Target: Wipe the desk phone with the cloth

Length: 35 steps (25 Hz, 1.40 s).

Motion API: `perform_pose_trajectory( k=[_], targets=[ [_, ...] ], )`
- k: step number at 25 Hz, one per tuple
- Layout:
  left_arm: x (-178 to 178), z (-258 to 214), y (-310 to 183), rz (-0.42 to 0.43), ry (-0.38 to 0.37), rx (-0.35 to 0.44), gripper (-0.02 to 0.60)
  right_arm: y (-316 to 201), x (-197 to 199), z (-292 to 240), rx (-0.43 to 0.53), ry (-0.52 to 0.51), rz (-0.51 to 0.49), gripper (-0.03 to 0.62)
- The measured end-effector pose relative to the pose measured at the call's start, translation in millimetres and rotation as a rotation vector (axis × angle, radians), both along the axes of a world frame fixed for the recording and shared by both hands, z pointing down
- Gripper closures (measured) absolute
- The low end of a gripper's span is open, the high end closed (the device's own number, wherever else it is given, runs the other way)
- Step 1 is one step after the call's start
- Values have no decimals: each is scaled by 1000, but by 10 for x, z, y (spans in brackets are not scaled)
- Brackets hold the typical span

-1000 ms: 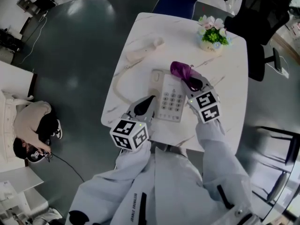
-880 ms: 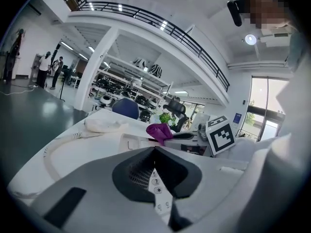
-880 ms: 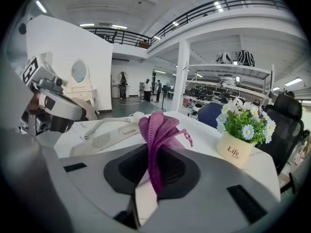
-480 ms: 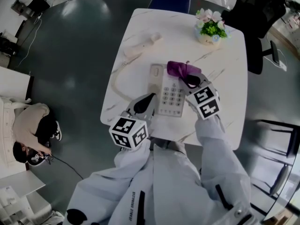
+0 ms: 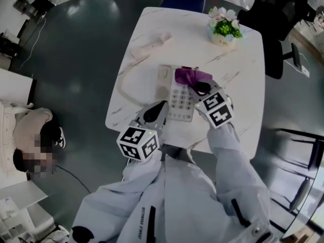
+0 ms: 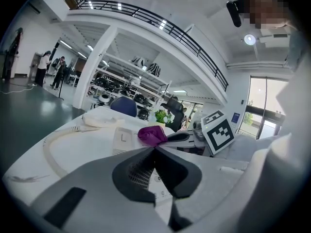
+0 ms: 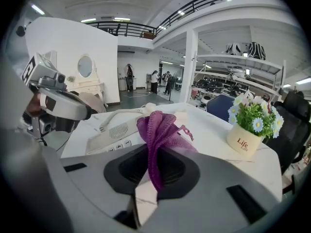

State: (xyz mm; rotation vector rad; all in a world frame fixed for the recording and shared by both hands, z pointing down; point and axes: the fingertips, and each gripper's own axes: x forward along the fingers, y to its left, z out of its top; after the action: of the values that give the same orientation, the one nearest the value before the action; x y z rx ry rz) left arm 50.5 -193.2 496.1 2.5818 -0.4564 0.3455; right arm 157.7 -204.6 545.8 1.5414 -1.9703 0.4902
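Cloth [image 7: 159,127]: purple knit fabric, open rough weave, matt. Desk phone [image 5: 176,99]: cream plastic, smooth, semi-matt. Table [image 5: 245,80]: white marble-look top w/ grey veins, smooth, slight gloss. Left gripper [image 6: 155,148]: dark matt plastic, ribbed inner face.

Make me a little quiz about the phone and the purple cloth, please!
1. True or false: the handset is sitting on the desk phone.
2. Pick one: what does the right gripper hold? A: the purple cloth. B: the handset. C: nothing.
3. Finish the sentence: the jaws of the left gripper are ______ (apart or together).

Key
1. False. The handset lies on the table, apart from the phone and joined to it only by its cord.
2. A. The jaws are closed on the cloth.
3. Together, with nothing between them.
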Motion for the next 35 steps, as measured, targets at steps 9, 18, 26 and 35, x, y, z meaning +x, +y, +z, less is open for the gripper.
perform_pose_trajectory(
  k=[9,18,26,35],
  targets=[
    [-31,1,149,-24,7,-16,583,148,-150,52,-39,-2,-53,559],
    [-131,21,264,-34,6,-22,584,255,-241,73,-51,7,-70,559],
    [-178,-6,348,-33,8,-16,583,359,-346,99,-67,2,-95,557],
    [-193,-10,447,-28,11,-14,584,486,-464,144,-91,-12,-129,559]
  ],
)
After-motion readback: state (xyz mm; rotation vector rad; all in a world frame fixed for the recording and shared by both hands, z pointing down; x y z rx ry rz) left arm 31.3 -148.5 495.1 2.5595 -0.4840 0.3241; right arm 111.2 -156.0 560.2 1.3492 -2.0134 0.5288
